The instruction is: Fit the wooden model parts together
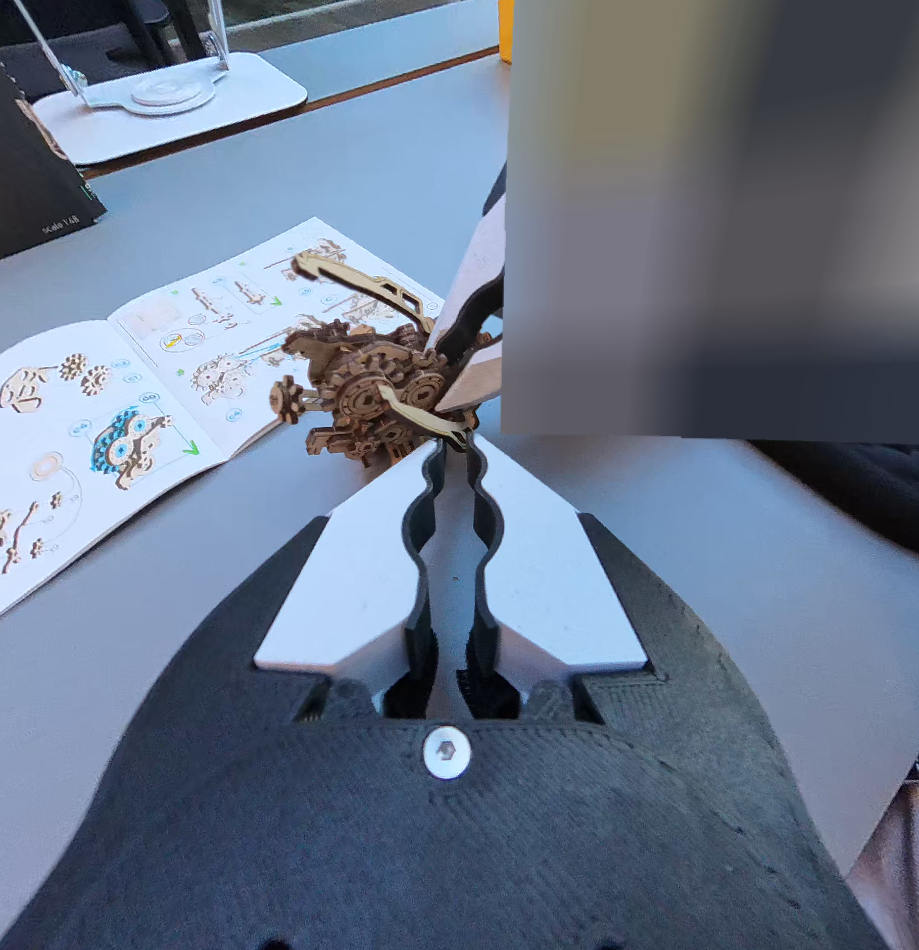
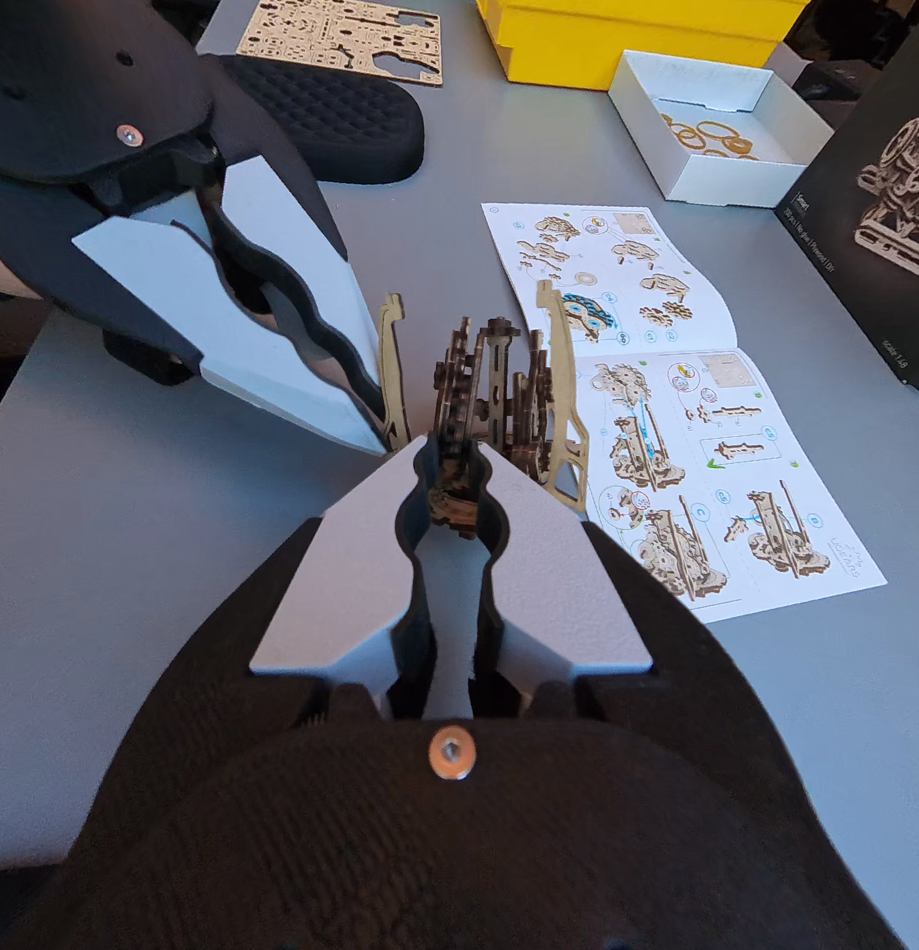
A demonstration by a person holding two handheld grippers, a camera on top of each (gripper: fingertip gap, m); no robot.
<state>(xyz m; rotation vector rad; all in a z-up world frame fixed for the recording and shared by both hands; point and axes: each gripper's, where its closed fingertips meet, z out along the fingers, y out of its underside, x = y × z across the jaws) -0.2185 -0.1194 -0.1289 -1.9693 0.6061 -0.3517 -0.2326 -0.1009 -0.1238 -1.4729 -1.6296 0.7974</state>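
Observation:
A dark wooden gear model [image 1: 367, 383] is held just above the grey table, by the open booklet. My right gripper [image 2: 452, 455] is shut on its near edge [image 2: 449, 488]. It also shows in the left wrist view [image 1: 436, 375], coming in from the right. A light wooden arm [image 1: 421, 415] lies across the model's side, and my left gripper [image 1: 454, 446] is shut on its end. In the right wrist view the left gripper [image 2: 384, 432] reaches in from the upper left at the base of that arm [image 2: 393, 360]. A second light arm [image 2: 560, 380] stands on the model's other side [image 1: 364, 282].
An open instruction booklet [image 2: 678, 411] lies right of the model. A black product box [image 2: 868, 231], a white tray [image 2: 724, 190] with rings, a yellow box [image 2: 627, 41], a plywood sheet [image 2: 339, 36] and a black pad [image 2: 344, 128] lie behind. A white stand base [image 1: 190, 113] is far left.

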